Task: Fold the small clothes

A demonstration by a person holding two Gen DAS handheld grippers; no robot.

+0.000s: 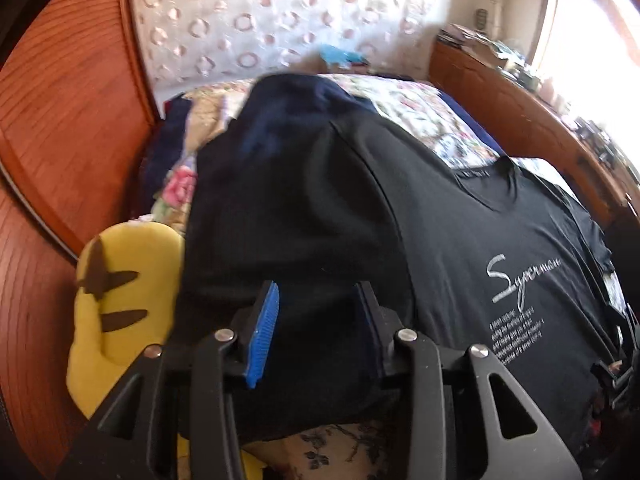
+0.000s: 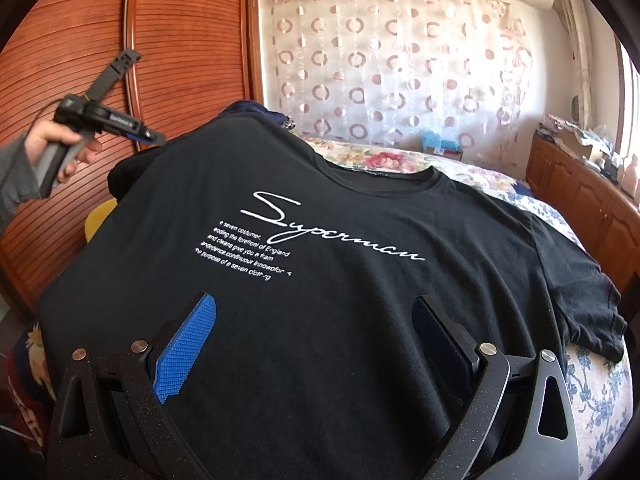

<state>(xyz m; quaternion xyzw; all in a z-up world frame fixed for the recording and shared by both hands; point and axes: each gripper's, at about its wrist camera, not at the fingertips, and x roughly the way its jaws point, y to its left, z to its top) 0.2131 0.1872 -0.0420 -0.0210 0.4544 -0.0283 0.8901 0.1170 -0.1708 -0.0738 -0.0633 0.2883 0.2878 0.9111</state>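
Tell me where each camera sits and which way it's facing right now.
Left wrist: on the left tongs, angled down at the black T-shirt's side by a yellow plush toy; both fingers apart, nothing gripped.
Right wrist: on the right tongs, facing across the T-shirt's front toward the curtain; open fingers, plus the person's left hand holding the left tongs.
Shared: T-shirt, curtain, floral bedspread.

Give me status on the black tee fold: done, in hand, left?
Done: the black T-shirt lies print-up on the floral bedspread, body spread out. In hand: nothing gripped; the left tongs are open over its left side, the right tongs wide open above the hem. Left: every fold; the right sleeve is still out and no fold shows.
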